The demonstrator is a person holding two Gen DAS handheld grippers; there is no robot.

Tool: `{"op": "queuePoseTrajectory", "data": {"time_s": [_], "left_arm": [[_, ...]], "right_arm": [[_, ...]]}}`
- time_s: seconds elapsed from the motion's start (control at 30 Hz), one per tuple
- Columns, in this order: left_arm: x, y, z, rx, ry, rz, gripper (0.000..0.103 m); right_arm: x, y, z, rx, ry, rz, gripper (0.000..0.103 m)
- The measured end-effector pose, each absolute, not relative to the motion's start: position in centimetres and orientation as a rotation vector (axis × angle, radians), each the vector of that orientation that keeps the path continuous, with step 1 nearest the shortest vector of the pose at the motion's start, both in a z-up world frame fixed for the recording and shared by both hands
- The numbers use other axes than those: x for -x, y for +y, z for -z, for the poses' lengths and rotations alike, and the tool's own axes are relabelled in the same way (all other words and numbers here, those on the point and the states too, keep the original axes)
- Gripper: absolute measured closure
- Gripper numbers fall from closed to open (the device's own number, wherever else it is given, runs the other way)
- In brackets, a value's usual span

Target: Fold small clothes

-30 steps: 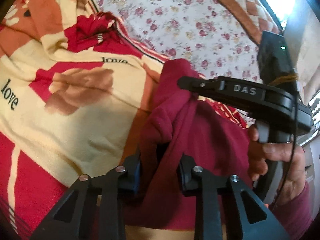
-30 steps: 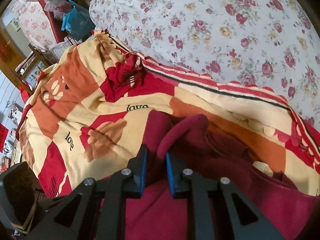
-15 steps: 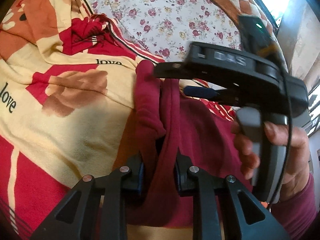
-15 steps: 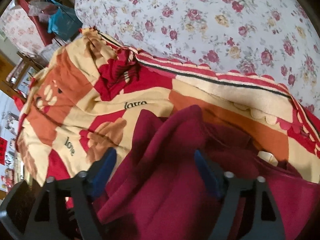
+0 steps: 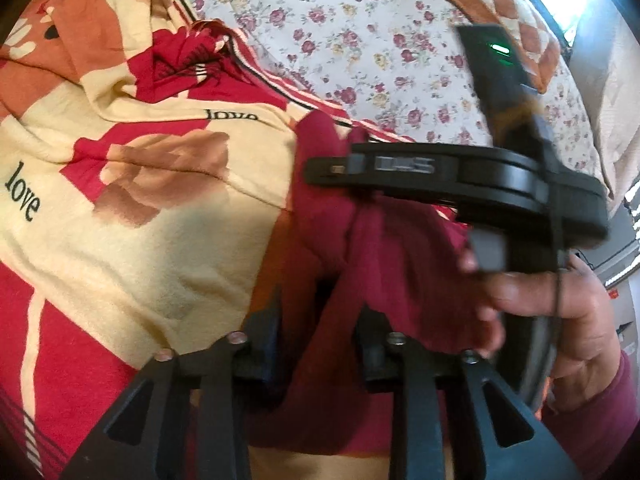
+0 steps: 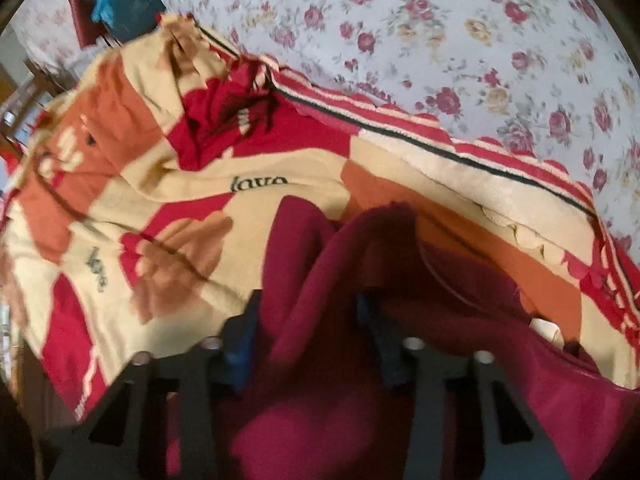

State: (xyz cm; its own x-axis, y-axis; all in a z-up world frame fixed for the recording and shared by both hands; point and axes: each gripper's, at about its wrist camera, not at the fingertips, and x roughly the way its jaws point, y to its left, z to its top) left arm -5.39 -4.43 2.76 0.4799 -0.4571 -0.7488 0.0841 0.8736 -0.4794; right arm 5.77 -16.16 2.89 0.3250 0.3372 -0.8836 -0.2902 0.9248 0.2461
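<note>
A dark red fleece garment lies bunched on a cream, red and orange "love" blanket. My left gripper has its jaws a little apart with a fold of the garment between them. My right gripper shows side-on in the left wrist view, over the garment's upper fold. In the right wrist view the right gripper stands open around a raised ridge of the garment. A white label shows at the garment's right side.
A floral bedsheet covers the bed beyond the blanket. An orange checked pillow lies at the far right. A red and teal object and wooden furniture stand past the bed's far left.
My right gripper opened wide off the garment fold, then narrowed partly around it. My left gripper's jaws have spread a little. The right gripper shifted over the garment.
</note>
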Motion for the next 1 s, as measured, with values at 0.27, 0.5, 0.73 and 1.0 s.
{"op": "queuePoseTrajectory", "data": {"time_s": [0.27,0.5,0.73,1.0], "left_arm": [[5.4,-5.0,-2.1,0.338,1.043,0.28,0.077],[5.9,-6.0,-2.5,0.258,1.021,0.278,0.082],[7.9,-8.2,-5.3,0.173,0.968,0.352,0.103],[10.7,-12.7,-10.0,0.099,0.928,0.468,0.103]], "right_arm": [[-4.9,-17.9,-3.3,-0.167,1.141,-0.443,0.066],[-3.7,-18.9,-4.7,-0.17,1.113,-0.452,0.076],[-1.6,-21.3,-7.5,-0.18,1.073,-0.474,0.083],[1.6,-26.2,-12.1,-0.216,0.997,-0.475,0.084]]}}
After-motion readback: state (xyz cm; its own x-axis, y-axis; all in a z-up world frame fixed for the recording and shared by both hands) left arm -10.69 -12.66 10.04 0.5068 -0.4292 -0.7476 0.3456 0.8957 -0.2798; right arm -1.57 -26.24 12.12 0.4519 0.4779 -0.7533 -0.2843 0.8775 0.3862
